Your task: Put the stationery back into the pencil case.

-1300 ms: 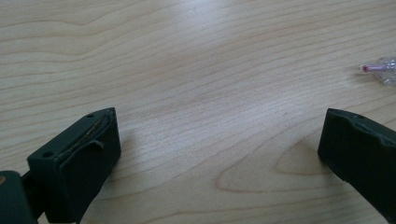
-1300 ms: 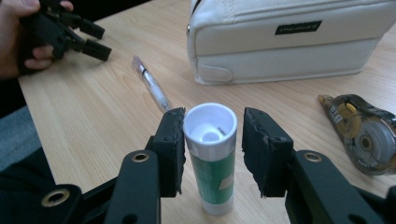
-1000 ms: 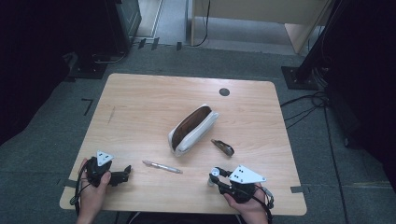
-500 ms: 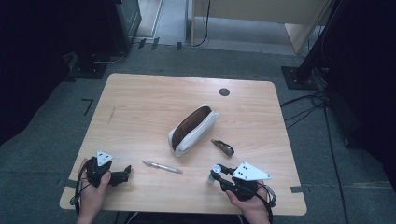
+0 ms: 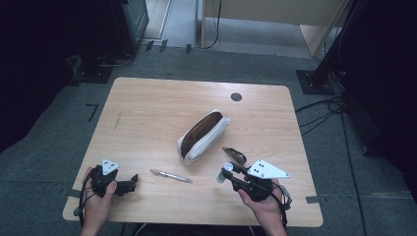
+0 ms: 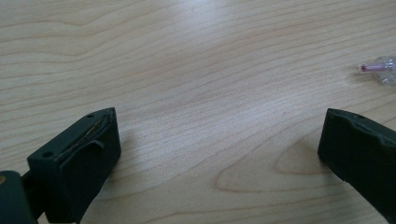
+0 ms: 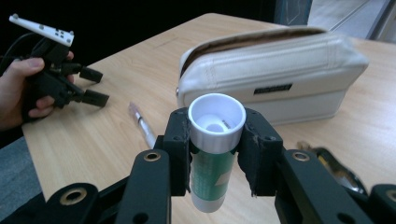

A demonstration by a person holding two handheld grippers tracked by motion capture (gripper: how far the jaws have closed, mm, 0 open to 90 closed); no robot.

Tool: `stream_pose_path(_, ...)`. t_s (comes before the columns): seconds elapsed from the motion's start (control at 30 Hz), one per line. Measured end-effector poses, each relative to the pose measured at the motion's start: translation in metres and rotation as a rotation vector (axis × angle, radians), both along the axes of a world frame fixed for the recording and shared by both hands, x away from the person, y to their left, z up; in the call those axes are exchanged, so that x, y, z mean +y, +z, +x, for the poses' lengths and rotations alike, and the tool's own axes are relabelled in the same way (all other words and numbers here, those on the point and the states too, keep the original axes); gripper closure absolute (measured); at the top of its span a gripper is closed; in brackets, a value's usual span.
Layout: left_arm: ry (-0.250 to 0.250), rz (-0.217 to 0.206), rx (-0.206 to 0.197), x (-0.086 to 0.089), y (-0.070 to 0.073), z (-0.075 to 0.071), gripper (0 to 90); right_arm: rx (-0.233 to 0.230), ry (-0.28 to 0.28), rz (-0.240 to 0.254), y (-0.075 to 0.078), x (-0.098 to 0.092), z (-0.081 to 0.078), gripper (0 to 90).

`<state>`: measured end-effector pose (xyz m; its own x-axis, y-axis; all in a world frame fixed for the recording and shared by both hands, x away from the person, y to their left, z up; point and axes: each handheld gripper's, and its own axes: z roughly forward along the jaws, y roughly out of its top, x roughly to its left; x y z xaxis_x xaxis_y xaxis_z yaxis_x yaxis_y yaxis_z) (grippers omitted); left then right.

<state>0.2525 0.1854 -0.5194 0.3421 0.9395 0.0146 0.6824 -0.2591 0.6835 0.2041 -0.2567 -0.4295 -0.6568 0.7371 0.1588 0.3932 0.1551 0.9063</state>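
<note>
High view: right gripper carries a glue stick above the desk, near the open pencil case.
Left gripper view: left gripper wide open, empty, pen beyond.
Right gripper view: jaws clamp the stick upright. Next, probably: carry it into the case mouth.

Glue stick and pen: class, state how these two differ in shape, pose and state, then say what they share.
The glue stick is short and thick with a white cap and green label; the pen is long, thin and clear. The glue stick stands upright, clamped in the right tool and off the table; the pen lies flat on the wood, untouched. Both sit on the person's side of the white pencil case.
</note>
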Motion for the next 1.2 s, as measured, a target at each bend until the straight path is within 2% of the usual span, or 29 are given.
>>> stream_pose_path(0.17,-0.003,0.000,0.001,0.000,0.000,0.000,0.0,-0.024,0.008,0.013,0.018,0.005,0.009,66.3)
stream_pose_path(0.27,-0.003,0.000,0.001,0.000,0.000,0.000,0.0,-0.022,0.011,0.024,0.025,0.008,0.014,66.3)
stream_pose_path(0.67,-0.006,0.001,0.003,0.000,0.000,0.000,0.0,-0.049,0.015,0.021,0.046,0.021,0.036,66.3)
stream_pose_path(0.9,-0.006,0.001,0.002,0.000,0.000,0.000,0.0,-0.076,0.024,0.018,0.056,0.032,0.046,66.3)
stream_pose_path(1.2,-0.008,0.002,0.003,0.000,0.000,0.000,0.0,-0.087,0.024,0.028,0.062,0.040,0.059,66.3)
